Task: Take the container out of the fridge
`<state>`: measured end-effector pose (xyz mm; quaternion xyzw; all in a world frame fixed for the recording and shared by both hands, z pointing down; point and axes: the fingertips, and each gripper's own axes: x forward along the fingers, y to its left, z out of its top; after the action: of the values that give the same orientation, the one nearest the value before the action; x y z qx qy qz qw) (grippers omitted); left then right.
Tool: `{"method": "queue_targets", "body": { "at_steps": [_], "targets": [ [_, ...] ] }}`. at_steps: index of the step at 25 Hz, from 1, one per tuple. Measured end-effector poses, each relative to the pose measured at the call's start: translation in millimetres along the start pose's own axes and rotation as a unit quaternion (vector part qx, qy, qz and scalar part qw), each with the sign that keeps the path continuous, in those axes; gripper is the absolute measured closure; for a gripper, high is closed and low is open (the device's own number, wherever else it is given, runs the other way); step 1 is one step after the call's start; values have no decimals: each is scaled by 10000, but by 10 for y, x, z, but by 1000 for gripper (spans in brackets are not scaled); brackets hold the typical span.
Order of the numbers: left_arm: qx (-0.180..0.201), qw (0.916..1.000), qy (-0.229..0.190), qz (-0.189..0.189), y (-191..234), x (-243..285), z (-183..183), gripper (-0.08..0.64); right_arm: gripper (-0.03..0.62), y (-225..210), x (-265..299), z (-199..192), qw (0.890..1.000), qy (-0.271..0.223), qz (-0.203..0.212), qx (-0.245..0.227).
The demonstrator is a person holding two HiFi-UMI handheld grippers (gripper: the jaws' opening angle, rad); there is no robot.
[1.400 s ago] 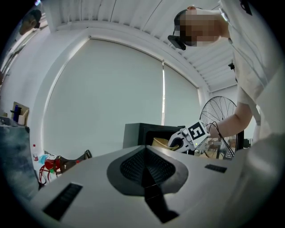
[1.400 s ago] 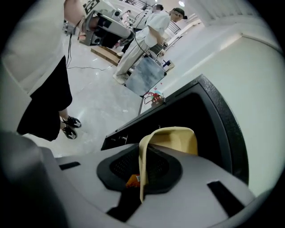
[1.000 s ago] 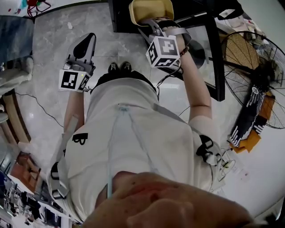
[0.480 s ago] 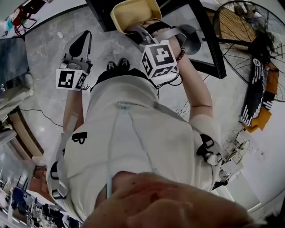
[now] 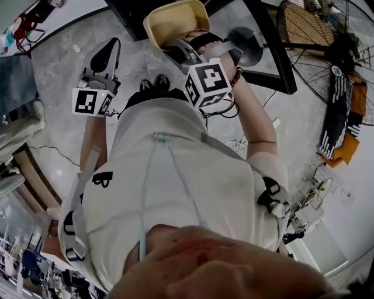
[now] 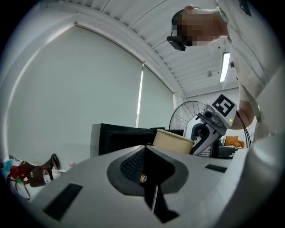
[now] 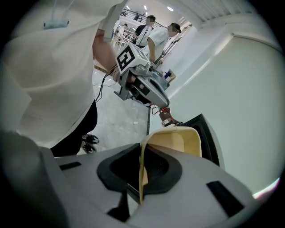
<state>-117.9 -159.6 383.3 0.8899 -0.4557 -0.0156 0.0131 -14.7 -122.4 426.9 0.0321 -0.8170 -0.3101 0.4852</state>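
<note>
The cream plastic container (image 5: 173, 21) hangs in the air in front of the black fridge (image 5: 125, 10), and it is empty. My right gripper (image 5: 177, 45) is shut on its near wall; in the right gripper view that thin wall (image 7: 142, 173) stands edge-on between the pads. The left gripper (image 5: 110, 51) is held beside it, to the left, shut with nothing in it. From the left gripper view the container (image 6: 172, 140) and the right gripper (image 6: 209, 129) show ahead on the right, with the fridge (image 6: 116, 138) behind them.
The fridge's black door (image 5: 270, 47) stands open on the right. A large floor fan (image 5: 327, 35) and an orange and black bundle (image 5: 342, 134) are at the far right. Cables (image 5: 47, 149) trail over the grey marble floor. People (image 7: 153, 26) stand far off.
The right gripper with the container has come away from the fridge, down and to the left in the head view. The left gripper has stayed almost where it was.
</note>
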Motion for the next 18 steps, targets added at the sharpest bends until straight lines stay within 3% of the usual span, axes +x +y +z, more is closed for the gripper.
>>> {"method": "queue_targets", "body": {
  "at_steps": [18],
  "targets": [
    [-28,10000,-30,86,9,-114,-3,551,569,18,-7,47,10000,40,33,-77]
  ]
}}
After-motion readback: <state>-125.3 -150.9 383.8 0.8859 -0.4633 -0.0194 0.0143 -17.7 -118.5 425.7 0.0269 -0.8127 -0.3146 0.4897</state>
